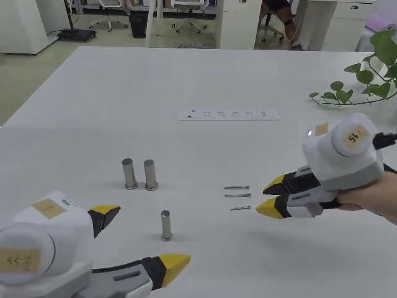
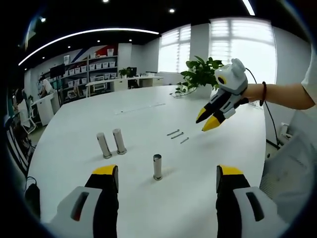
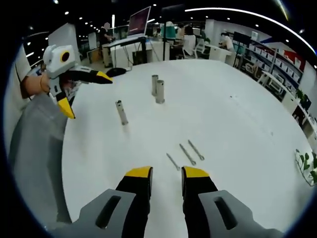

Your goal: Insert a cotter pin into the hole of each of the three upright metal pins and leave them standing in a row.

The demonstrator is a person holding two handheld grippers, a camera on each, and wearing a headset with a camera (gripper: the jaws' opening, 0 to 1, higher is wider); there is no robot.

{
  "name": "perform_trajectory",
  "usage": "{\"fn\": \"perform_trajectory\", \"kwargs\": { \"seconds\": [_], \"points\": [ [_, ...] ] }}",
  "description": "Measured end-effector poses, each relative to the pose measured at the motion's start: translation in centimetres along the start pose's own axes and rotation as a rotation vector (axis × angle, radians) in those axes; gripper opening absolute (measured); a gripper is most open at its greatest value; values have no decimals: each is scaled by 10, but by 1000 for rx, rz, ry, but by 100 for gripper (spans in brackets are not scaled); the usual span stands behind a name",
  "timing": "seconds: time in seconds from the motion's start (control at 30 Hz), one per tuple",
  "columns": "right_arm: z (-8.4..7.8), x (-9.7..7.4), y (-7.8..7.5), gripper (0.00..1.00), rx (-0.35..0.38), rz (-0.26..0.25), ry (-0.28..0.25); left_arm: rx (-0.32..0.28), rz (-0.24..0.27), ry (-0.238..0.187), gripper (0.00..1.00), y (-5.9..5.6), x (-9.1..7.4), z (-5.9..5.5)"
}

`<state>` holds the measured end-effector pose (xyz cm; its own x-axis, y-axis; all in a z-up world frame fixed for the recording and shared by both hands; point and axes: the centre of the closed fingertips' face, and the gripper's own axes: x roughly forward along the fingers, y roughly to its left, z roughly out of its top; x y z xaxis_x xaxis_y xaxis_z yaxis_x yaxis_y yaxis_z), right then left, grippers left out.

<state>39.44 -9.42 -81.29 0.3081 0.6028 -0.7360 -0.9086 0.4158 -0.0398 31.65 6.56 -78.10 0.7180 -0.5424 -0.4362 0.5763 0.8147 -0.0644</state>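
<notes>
Table: broad white table [image 1: 205, 93], carrying everything.
Left: my white, yellow-tipped left gripper [image 1: 141, 241], jaws spread wide, empty.
Right: matching right gripper [image 1: 270, 197], jaws slightly parted, empty.
Left gripper view: dark bracelet [image 2: 263, 92] on my right wrist.
Pins: three upright grey metal pins [image 1: 150, 174], two paired, one apart nearer me.
Cotters: three small silver cotter pins [image 1: 238, 195] flat, just before my right tips.
</notes>
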Motion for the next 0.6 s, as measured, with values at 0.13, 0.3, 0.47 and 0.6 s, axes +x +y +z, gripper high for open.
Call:
{"fn": "perform_trajectory", "kwargs": {
  "seconds": [0.13, 0.3, 0.47, 0.6],
  "points": [
    [-1, 10, 1, 23, -41, 33, 34, 6, 6, 6, 86, 0, -3, -2],
    [-9, 21, 0, 21, -87, 58, 98, 1, 8, 18, 89, -1, -8, -6],
    [-13, 29, -2, 19, -132, 80, 141, 7, 7, 18, 93, -2, -11, -6],
    [-20, 36, -8, 18, -189, 92, 194, 25, 19, 28, 97, 1, -13, -8]
  ]
}}
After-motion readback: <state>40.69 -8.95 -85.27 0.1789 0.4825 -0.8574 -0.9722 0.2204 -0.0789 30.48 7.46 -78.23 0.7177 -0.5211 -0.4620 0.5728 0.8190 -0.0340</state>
